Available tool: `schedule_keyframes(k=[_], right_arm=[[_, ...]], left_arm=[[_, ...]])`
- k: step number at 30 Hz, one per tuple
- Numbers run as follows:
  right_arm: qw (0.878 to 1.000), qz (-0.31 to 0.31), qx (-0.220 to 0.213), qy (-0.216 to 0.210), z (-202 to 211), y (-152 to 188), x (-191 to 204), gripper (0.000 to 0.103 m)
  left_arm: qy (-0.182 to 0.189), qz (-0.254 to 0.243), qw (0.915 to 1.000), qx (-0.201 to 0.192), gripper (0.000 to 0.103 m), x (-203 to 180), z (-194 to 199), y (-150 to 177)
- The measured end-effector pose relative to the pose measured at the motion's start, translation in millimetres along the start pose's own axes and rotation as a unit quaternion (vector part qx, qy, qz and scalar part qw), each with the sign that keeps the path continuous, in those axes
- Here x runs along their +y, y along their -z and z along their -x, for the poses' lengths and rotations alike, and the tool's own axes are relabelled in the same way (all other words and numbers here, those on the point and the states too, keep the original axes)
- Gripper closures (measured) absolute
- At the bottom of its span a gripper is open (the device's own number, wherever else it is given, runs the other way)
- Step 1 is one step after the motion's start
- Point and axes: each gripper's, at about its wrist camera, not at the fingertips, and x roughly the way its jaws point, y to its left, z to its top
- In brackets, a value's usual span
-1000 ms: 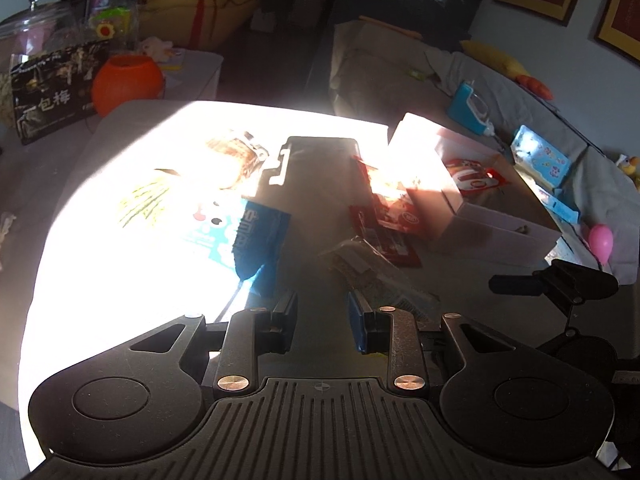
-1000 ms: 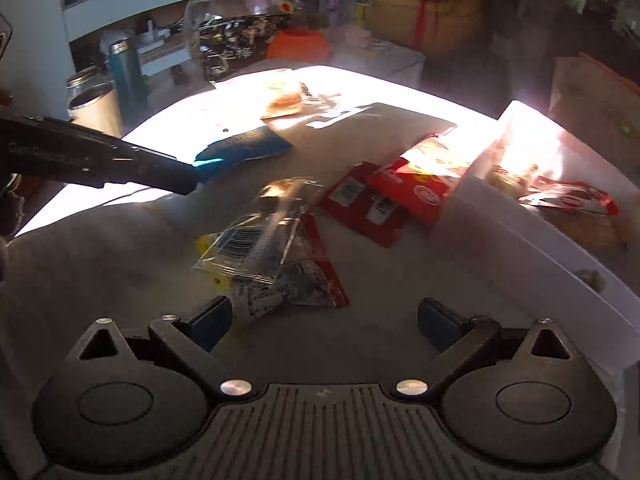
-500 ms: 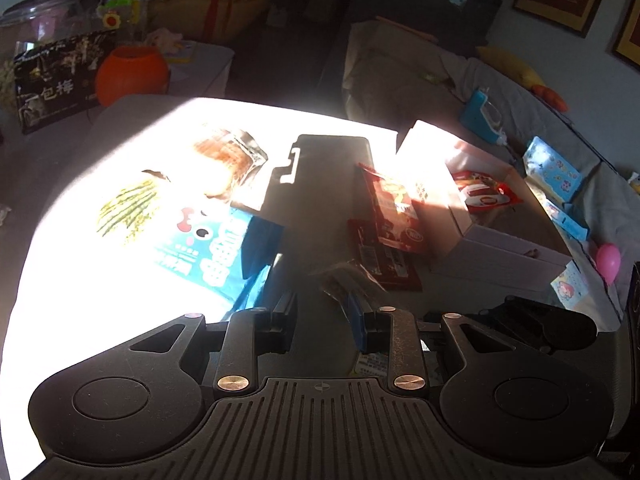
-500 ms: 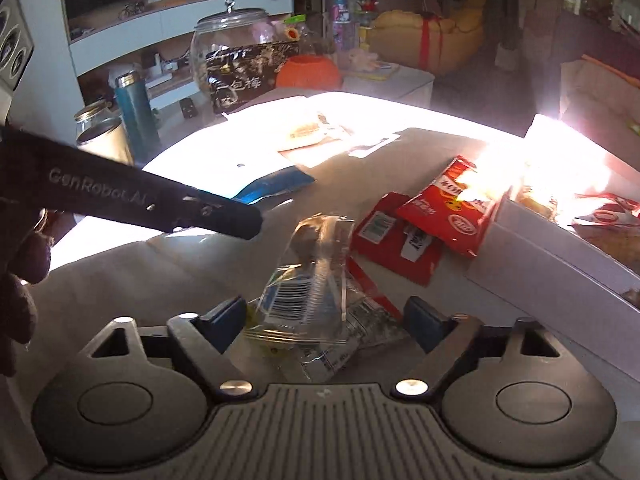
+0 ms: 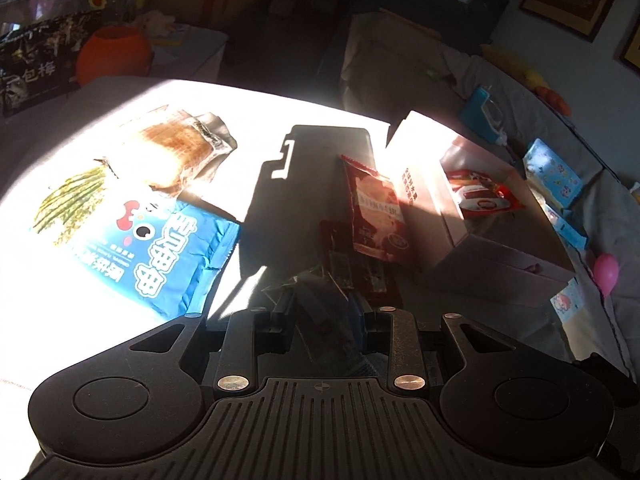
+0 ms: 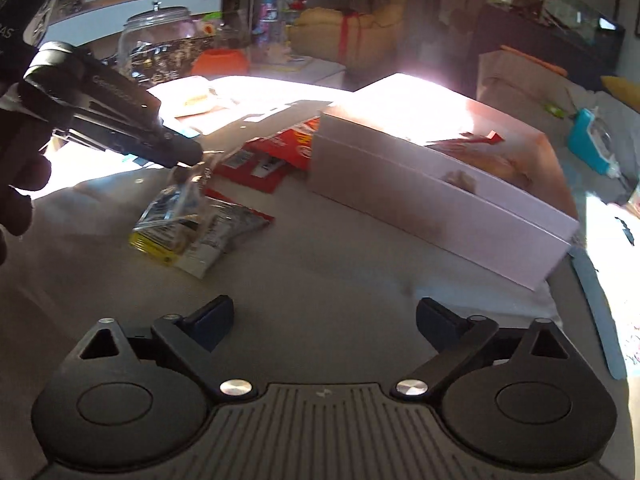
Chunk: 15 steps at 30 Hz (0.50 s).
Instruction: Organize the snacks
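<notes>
A clear snack packet point(image 6: 176, 220) with a barcode and a yellow edge rests on the grey table. Its crinkled top point(image 5: 312, 292) is pinched between the pads of my left gripper point(image 5: 320, 304), which shows as a dark arm point(image 6: 188, 156) in the right wrist view. My right gripper point(image 6: 324, 308) is nearer the table's front edge; its jaws are opening wide, with nothing between them. The white box point(image 6: 440, 208) stands to the right and holds red packets point(image 5: 484, 196). More red packets point(image 5: 376, 216) lean against the box wall point(image 5: 416, 200).
A blue packet point(image 5: 160, 252), a green-printed one point(image 5: 68, 200) and a brown-filled clear one point(image 5: 180, 148) lie in sunlight at left. An orange bowl point(image 5: 114, 52) and a glass jar point(image 6: 160, 36) stand behind. A hand point(image 6: 20, 188) grips the left tool. Toys litter the sofa, among them a pink egg point(image 5: 606, 274).
My right gripper had the clear packet between its fingers, then opened and drew back. My left gripper moved from the blue packet across to the clear packet's top.
</notes>
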Motion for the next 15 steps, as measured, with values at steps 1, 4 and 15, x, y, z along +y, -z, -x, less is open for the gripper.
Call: schedule_keyframes(k=[1,4,15], right_arm=[[1.000,-0.015,0.002,-0.006,-1.0,1.6,-4.4,0.000],[0.999,-0.045,-0.001,-0.014,-4.8,3.2,-10.8,0.000],[0.999,-0.047,-0.006,-0.010,-3.2,7.2,-10.9,0.000]], left_arm=[[-0.011,-0.012,0.9999,-0.003,0.071,-3.0,-2.4,-1.0],[-0.046,-0.049,0.9977,-0.009,0.068,-9.7,-11.2,-2.3],[-0.096,-0.099,0.9904,0.000,0.067,12.1,3.2,4.2]])
